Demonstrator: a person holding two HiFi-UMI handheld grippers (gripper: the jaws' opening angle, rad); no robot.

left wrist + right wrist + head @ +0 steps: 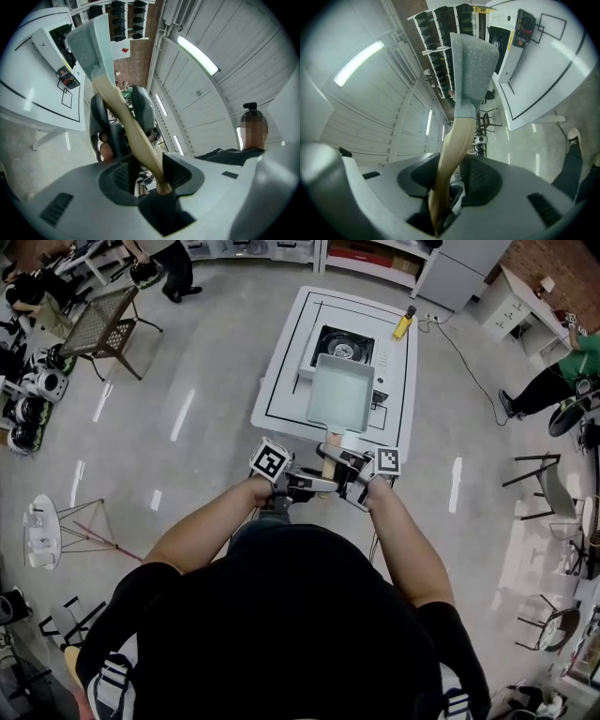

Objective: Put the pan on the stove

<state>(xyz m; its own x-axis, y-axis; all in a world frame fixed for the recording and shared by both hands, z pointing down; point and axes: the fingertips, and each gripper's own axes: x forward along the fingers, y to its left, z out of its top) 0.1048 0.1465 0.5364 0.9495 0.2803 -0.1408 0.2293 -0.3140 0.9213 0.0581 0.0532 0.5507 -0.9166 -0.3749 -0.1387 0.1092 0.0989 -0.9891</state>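
1. While looking steeply down over a person's shoulders, shows a square, pale-green pan (339, 390) held level in the air, overlapping the near edge of the stove (342, 345) and not yet set down on the burner.
2. Shows a white table (281, 381) under the stove, and a yellow object (403, 324) lying just beyond the stove's far right corner.
3. Shows a wooden handle (330, 448) running from the pan back toward the person, away from the stove, and gripped from both sides.
4. Left gripper (149, 171): nearly closed, pads clamped on the wooden handle close to its butt end, on the side away from the stove.
5. Right gripper (450, 180): closed tighter, also pinching the wooden handle, with the butt end sunk deep between the jaws.
6. Handling, as a judgement: probably rigid and front-heavy, with a metal-looking body hung on a slim handle. Likely to dip toward the stove or roll about the handle under a loose grip. Smooth, rounded wood, so prone to twisting between flat pads.
7. Best taken by the wooden handle, as now, ideally nearer the pan body for less leverage, with two grips together to resist rolling.
8. Probably needs carrying farther over the stove, then lowering flat onto the burner.
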